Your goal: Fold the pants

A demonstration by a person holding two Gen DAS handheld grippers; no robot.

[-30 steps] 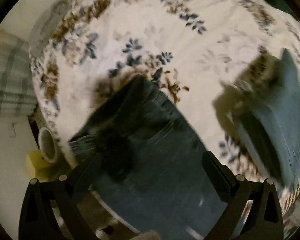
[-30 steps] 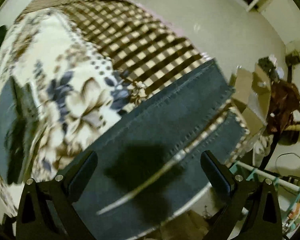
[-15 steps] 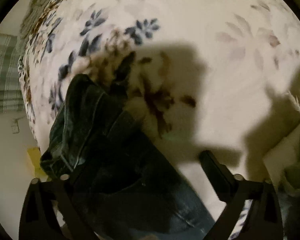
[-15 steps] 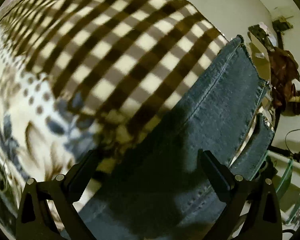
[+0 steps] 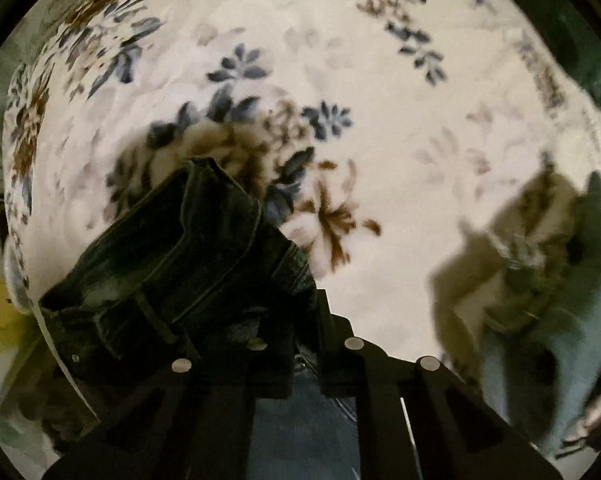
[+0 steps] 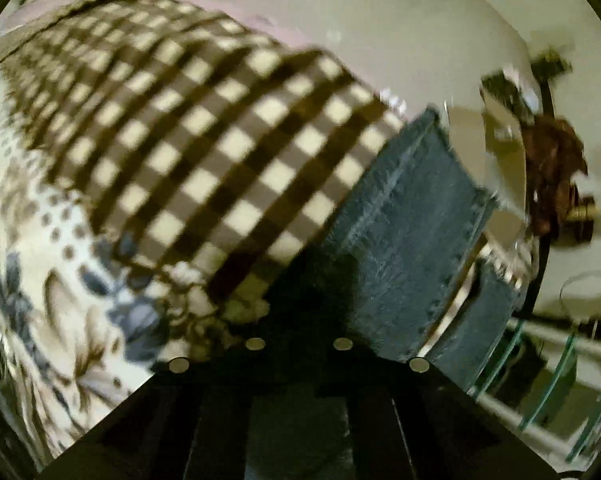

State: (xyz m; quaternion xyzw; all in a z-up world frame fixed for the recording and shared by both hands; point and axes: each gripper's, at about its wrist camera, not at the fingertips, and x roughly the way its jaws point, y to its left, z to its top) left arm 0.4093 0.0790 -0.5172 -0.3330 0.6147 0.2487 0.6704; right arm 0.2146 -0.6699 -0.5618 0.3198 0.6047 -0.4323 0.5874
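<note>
Dark blue denim pants lie on a bed with a floral cover. In the left wrist view their waistband end (image 5: 188, 264) is bunched and lifted in front of my left gripper (image 5: 300, 344), whose jaws are closed on the denim. In the right wrist view a pant leg (image 6: 404, 248) runs to its hem at the bed's edge, and my right gripper (image 6: 300, 340) is closed on the dark fabric at its near end. The other hand with its gripper (image 5: 540, 288) shows blurred at the right of the left wrist view.
The floral bed cover (image 5: 380, 100) fills the left wrist view. A brown and cream checked blanket (image 6: 220, 152) lies beside the pant leg. Beyond the bed edge are floor, cardboard boxes (image 6: 500, 136), a brown heap (image 6: 556, 176) and a glass shelf (image 6: 560, 380).
Both grippers have closed on the denim; half a second ago their jaws stood wide apart. The waistband end is now bunched and raised off the cover.
</note>
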